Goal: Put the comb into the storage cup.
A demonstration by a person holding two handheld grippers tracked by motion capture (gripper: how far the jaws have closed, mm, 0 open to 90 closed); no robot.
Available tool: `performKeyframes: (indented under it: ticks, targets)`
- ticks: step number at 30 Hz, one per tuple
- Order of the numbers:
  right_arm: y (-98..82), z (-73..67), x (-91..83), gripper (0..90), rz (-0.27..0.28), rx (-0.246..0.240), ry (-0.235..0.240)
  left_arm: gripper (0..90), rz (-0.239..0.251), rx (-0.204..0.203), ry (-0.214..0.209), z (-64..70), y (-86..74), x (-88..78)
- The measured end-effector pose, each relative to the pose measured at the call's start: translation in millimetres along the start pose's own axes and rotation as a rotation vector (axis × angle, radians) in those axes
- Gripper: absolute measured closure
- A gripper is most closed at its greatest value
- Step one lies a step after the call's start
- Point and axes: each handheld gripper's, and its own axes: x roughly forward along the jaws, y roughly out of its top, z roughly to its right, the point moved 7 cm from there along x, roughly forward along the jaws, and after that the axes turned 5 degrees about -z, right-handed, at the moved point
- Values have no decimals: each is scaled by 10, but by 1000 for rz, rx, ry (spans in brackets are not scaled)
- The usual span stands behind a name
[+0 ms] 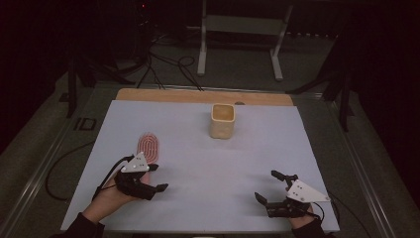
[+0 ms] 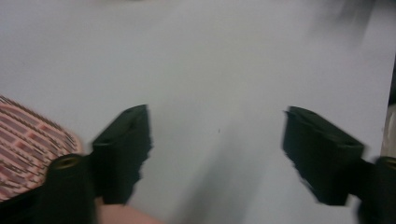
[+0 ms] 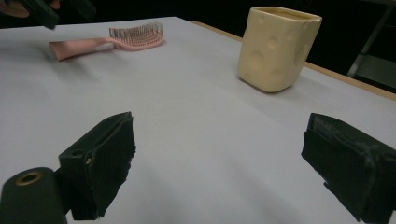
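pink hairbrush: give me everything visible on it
The pink hairbrush lies flat on the white table cover, bristles up, at the left side. Its oval head carries dense rows of fine bristles; a plain, plastic-looking handle runs toward the person. In the high view the left gripper hangs over the handle end, jaws apart; whether they touch it cannot be told.

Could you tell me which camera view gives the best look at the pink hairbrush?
The right gripper view: the pink hairbrush lies whole there, handle and bristles clear. The high view shows its oval head from above, the handle hidden under the left gripper. The left gripper view catches one blurred edge.
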Motion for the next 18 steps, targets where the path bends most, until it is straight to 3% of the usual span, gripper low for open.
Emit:
performKeyframes:
  ticks: [7, 11, 12, 16, 18]
  targets:
    - [-2, -5, 3, 90, -2, -4, 2, 471, -71, -7, -12, -12, -124, 77]
    - [-3, -4, 3, 90, -1, -3, 2, 602, -122, -22, 26, -59, -212, 114]
    - [-2, -6, 2, 90, -2, -2, 2, 687, -128, -19, 27, -66, -228, 114]
    - [-5, -3, 8, 90, -2, -7, 3, 863, -171, -27, 32, -80, -272, 113]
    - [-4, -7, 8, 90, -3, -5, 4, 894, -203, -21, 43, -92, -301, 124]
